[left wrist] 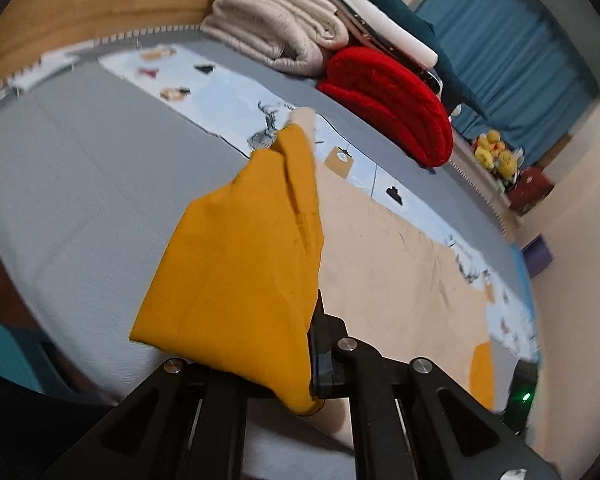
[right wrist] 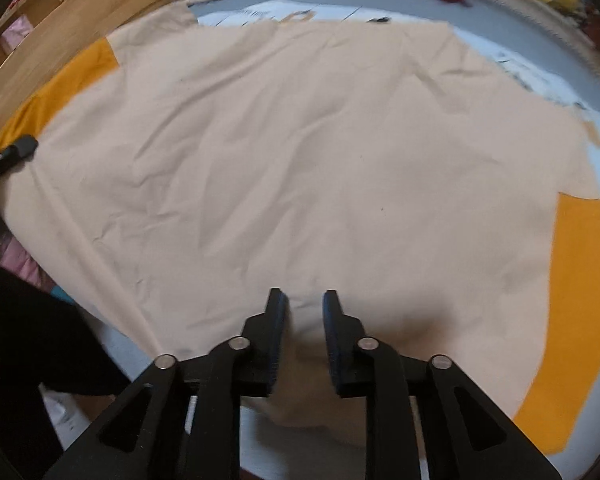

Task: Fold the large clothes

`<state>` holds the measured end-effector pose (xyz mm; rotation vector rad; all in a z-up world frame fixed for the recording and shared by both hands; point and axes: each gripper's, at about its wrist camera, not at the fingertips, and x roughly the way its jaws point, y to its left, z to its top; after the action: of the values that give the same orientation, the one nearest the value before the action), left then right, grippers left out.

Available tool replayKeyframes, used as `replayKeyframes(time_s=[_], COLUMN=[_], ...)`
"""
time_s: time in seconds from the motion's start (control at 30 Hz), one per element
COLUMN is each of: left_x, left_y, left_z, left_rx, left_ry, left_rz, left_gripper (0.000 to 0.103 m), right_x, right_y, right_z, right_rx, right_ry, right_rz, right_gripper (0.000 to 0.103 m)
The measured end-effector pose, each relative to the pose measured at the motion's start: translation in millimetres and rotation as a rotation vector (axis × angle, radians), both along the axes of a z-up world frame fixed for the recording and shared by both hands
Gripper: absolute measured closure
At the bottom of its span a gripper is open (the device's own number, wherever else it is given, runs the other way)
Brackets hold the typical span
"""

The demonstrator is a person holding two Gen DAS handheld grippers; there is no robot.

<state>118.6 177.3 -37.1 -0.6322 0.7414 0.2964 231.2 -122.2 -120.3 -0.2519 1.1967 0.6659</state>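
Observation:
A large beige shirt [right wrist: 300,152] with mustard-yellow sleeves lies spread flat on the bed. My left gripper [left wrist: 304,364] is shut on one yellow sleeve [left wrist: 236,264] and holds it lifted above the grey sheet. That gripper also shows at the left edge of the right wrist view [right wrist: 18,150], at the left yellow sleeve [right wrist: 60,88]. My right gripper [right wrist: 305,308] is open, its fingers hovering just over the near edge of the beige body. The other yellow sleeve [right wrist: 576,300] lies flat at the right.
The bed has a grey sheet [left wrist: 72,184] with a pale printed strip [left wrist: 228,88]. A folded beige blanket [left wrist: 276,20] and a folded red blanket [left wrist: 392,96] are stacked at the far side. A wooden headboard [left wrist: 80,8] and blue curtains [left wrist: 508,48] stand beyond.

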Motion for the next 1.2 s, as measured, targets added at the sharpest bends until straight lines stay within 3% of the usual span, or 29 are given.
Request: replayKeyframes(time_s=[0.13, 0.27, 0.43, 0.53, 0.6, 0.73, 0.83, 0.9, 0.97, 1.1, 1.2], left_x=[4.3, 25.9, 63.4, 86.6, 102.4, 121.1, 135.8, 132.5, 120.7, 97.7, 84.9], left_y=[-35.1, -94.7, -194.0, -257.9, -308.5, -387.5, -430.4, -437.7, -429.4, -387.4, -347.5], left_z=[21.7, 50.2, 77.1, 78.1, 69.3, 30.1, -25.6, -40.7, -34.0, -3.0, 16.2], left_rx=[0.144, 0.279, 0.382, 0.407, 0.417, 0.384, 0.292, 0.286, 0.265, 0.122, 0.09], left_ry=[-0.006, -0.044, -0.097, -0.105, -0.093, -0.015, 0.176, 0.237, 0.212, 0.125, 0.071], left_rz=[-0.082, -0.202, -0.388, -0.515, -0.613, -0.812, -0.961, -0.999, -1.022, -1.091, -1.074], left_gripper=[0.096, 0.096, 0.097, 0.097, 0.097, 0.096, 0.093, 0.089, 0.076, 0.071, 0.061], right_x=[-2.3, 12.1, 21.1, 27.3, 29.0, 32.5, 32.0, 30.1, 28.7, 23.3, 18.6], right_y=[-5.5, -59.3, -143.1, -201.8, -235.3, -304.4, -338.4, -352.3, -361.0, -361.0, -350.0], right_z=[21.5, 65.4, 123.9, 148.7, 157.2, 162.9, 169.7, 171.3, 170.6, 166.4, 150.5], right_rx=[0.015, 0.085, 0.139, 0.181, 0.213, 0.311, 0.351, 0.354, 0.365, 0.34, 0.358], right_ry=[-0.064, -0.182, -0.37, -0.422, -0.421, -0.361, -0.351, -0.35, -0.329, -0.314, -0.229], right_rz=[0.007, -0.122, -0.304, -0.42, -0.492, -0.639, -0.704, -0.725, -0.721, -0.635, -0.587], right_gripper=[0.08, 0.079, 0.061, 0.047, 0.045, 0.045, 0.045, 0.045, 0.045, 0.045, 0.045])
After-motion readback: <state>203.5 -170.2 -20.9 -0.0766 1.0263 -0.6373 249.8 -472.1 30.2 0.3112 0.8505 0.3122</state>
